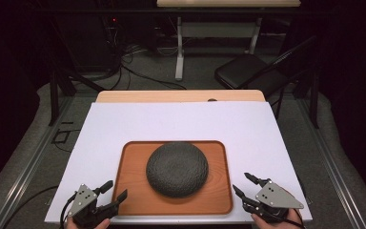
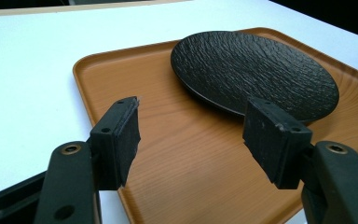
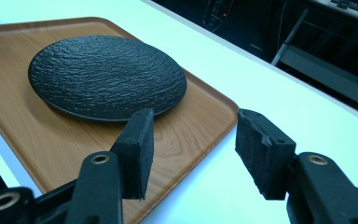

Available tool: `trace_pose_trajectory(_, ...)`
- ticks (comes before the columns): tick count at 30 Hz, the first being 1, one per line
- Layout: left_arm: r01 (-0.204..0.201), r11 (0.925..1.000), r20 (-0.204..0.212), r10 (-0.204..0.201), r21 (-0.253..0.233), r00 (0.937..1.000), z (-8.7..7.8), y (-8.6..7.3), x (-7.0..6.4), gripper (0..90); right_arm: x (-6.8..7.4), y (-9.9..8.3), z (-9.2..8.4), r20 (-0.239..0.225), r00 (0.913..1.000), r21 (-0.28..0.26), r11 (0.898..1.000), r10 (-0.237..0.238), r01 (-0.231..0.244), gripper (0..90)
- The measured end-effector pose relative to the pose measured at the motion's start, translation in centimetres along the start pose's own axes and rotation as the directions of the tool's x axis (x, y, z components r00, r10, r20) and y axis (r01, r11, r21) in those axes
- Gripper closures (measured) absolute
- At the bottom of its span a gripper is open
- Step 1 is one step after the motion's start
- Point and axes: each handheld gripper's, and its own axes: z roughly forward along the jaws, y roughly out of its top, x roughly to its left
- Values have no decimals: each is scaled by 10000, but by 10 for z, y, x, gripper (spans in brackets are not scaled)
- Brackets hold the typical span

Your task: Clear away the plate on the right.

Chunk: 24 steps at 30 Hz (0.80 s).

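Dark plate (image 1: pixel 177 168): round, near-black, rough rippled texture like slate, shallow with a thin rim. It lies flat at the centre of a wooden tray (image 1: pixel 133 191), orange-brown with visible grain, rounded corners and a low raised lip. Tray sits on a white sheet (image 1: pixel 181 121) covering most of the bench (image 1: pixel 181 96), whose pale wood edge shows at the far side.

Left gripper (image 1: pixel 113 192): low at the near left corner of the tray, held in a hand at the frame's bottom edge, pointing forward and inward toward the plate. Jaws spread, nothing between them; the inner one reaches over the tray's lip.

Right gripper (image 1: pixel 245 184): mirrored at the near right corner, just outside the tray over the white sheet, angled inward. Jaws spread and empty.

Left gripper view: plate's (image 2: pixel 254 70) near edge overhangs the tray surface (image 2: pixel 177 140) slightly, and the plate sits close ahead between the jaw pads.

Right gripper view: one jaw over the tray's (image 3: pixel 200 126) corner, the other over the white sheet (image 3: pixel 279 84).

High view: a folding chair (image 1: pixel 248 71), a second table's legs (image 1: pixel 178 47) and floor cables (image 1: pixel 138 67) beyond the bench.
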Motion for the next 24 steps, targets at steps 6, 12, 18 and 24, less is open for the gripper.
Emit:
trace_pose_trajectory(6,5,10000,19,-5,-12,10000,1,0,-1,360,-4,-24,5,-264,9914,-7,9917,1283,-1284,467)
trace_pose_trajectory(12,-57,10000,39,57,21,10000,1,0,0,360,-8,-40,13,-182,9855,282,9854,1686,-1681,468)
trace_pose_trajectory(18,-77,10000,79,77,4,9999,0,0,0,360,-9,-50,21,-487,9842,648,9839,1700,-1667,463)
trace_pose_trajectory(24,-11,10000,107,11,6,9999,1,0,0,360,-11,-52,24,-648,9774,761,9776,2013,-1963,459)
